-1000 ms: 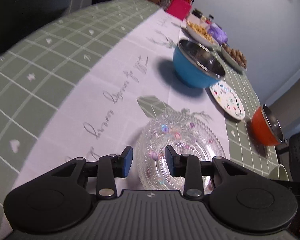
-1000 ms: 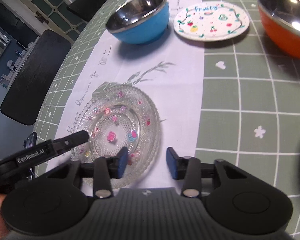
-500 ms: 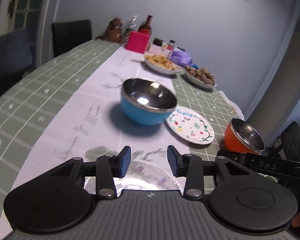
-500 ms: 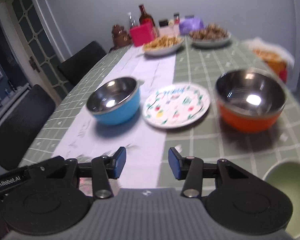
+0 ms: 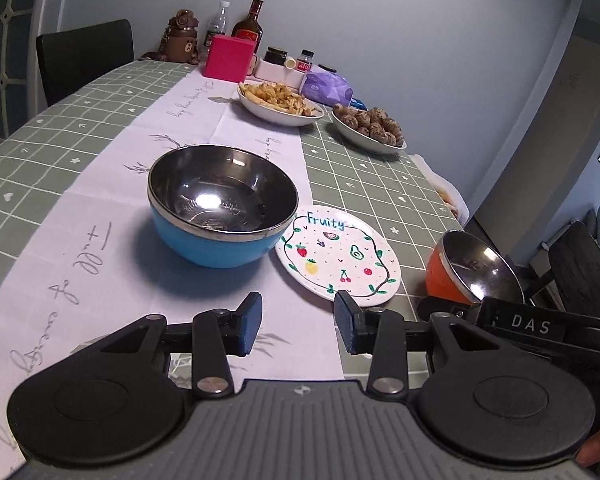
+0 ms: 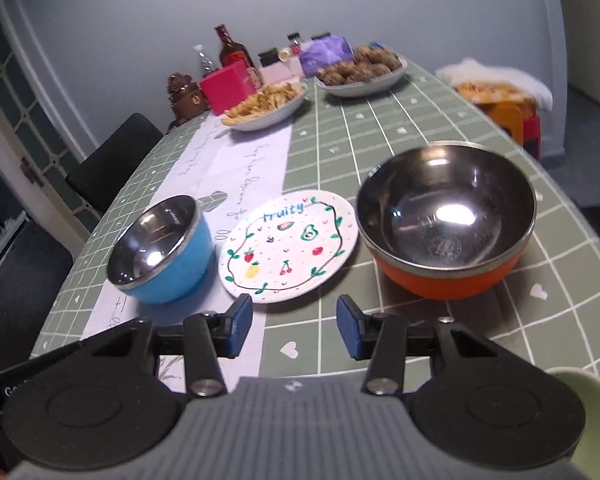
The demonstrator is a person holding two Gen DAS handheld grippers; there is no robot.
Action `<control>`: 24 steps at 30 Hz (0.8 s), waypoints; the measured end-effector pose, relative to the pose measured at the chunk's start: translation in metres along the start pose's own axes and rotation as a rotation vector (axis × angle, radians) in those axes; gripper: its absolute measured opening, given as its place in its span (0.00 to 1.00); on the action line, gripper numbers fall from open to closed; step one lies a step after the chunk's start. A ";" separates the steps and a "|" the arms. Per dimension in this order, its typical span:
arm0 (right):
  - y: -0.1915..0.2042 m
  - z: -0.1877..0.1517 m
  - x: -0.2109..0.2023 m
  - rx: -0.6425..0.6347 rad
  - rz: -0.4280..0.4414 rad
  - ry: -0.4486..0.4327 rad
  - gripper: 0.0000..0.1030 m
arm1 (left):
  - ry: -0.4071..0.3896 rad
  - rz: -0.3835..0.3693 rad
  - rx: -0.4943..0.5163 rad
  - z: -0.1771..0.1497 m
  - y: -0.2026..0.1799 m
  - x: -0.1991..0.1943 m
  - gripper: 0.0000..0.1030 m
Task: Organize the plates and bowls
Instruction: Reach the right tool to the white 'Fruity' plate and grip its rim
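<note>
My right finger hides part of the orange bowl [image 5: 470, 270]; a pale green bowl [image 6: 594, 424] is cut off at the near right edge.

Both wrist cameras look low along the table [image 5: 80, 128] toward its far edge, sharing the fruit plate [image 5: 338, 256] [image 6: 288, 246] close ahead.

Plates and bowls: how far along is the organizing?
Nothing looks stacked yet. The blue bowl, Fruity plate and orange bowl sit apart in a row. The left gripper and right gripper are open and empty. All grouping is left.
</note>
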State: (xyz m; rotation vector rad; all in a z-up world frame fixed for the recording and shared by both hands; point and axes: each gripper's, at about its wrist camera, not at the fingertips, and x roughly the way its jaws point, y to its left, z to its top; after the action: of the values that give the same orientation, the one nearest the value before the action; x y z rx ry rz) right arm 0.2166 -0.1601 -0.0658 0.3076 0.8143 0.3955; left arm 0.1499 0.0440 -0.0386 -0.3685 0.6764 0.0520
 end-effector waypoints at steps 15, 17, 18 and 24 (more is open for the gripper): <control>-0.014 0.005 0.062 0.352 0.001 0.038 0.22 | 0.050 -0.057 -0.176 0.008 0.027 0.023 0.44; -0.014 0.005 0.066 0.359 -0.014 0.038 0.22 | 0.059 -0.060 -0.181 0.008 0.028 0.024 0.44; -0.014 0.005 0.068 0.356 -0.024 0.038 0.22 | 0.065 -0.062 -0.181 0.008 0.029 0.024 0.44; -0.020 0.004 0.073 0.387 -0.029 0.035 0.13 | 0.076 -0.071 -0.170 0.008 0.026 0.026 0.44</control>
State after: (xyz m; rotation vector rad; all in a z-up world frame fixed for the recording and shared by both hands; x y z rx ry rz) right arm 0.2695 -0.1448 -0.1184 0.6488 0.9273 0.2137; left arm 0.1703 0.0691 -0.0573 -0.5601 0.7359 0.0277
